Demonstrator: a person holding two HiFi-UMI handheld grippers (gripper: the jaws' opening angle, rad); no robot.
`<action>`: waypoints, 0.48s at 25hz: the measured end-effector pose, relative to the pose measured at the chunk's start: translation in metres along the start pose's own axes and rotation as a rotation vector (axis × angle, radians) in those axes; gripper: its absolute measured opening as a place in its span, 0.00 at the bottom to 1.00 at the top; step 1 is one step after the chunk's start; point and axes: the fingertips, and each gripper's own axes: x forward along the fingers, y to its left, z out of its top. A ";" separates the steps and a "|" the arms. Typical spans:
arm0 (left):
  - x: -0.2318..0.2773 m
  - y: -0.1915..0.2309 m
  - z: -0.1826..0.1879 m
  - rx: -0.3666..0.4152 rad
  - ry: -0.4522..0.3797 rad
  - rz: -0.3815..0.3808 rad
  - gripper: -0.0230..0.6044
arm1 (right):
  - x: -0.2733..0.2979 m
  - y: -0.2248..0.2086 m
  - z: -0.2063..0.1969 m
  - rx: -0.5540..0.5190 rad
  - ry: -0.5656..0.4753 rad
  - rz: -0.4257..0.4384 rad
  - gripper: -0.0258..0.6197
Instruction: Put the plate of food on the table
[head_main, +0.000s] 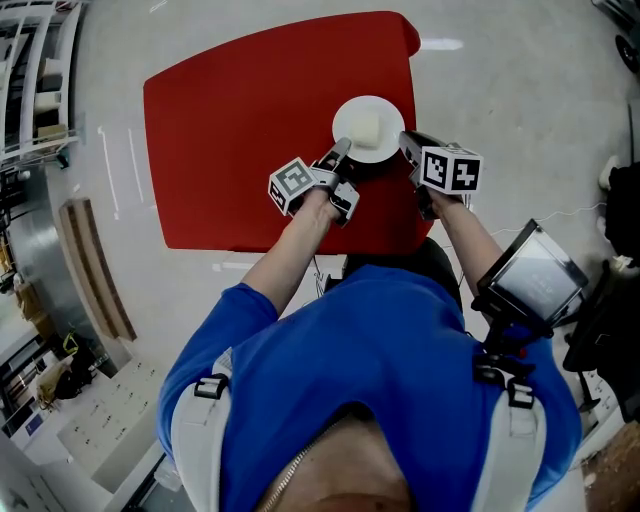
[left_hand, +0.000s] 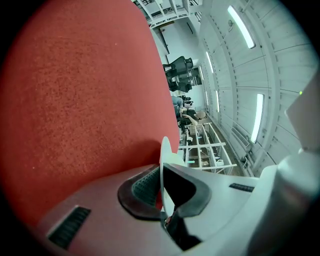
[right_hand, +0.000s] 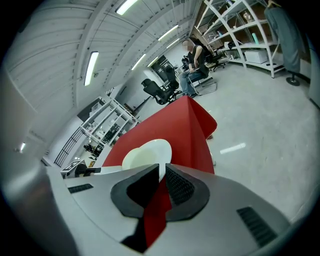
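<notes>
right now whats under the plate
The red table spreads beneath the plate, which the left gripper and right gripper each pinch by its rim. The patch directly under the plate is covered, so whether it rests on the table cannot be seen.

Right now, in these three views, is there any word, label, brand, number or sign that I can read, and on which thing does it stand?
No readable text in any view.
The left tool and right tool carry only black-and-white square markers, no letters or digits.
The plate and red table are plain.
The screen shows nothing legible.
</notes>
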 end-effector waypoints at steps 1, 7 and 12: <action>0.000 0.001 0.000 0.000 -0.001 0.004 0.06 | 0.000 -0.001 -0.001 -0.001 0.005 0.000 0.07; -0.002 0.005 0.000 0.004 -0.005 0.021 0.06 | 0.003 0.001 -0.005 0.003 0.022 0.006 0.07; -0.003 0.007 0.002 0.013 -0.006 0.023 0.06 | 0.003 0.003 -0.006 -0.005 0.025 -0.001 0.07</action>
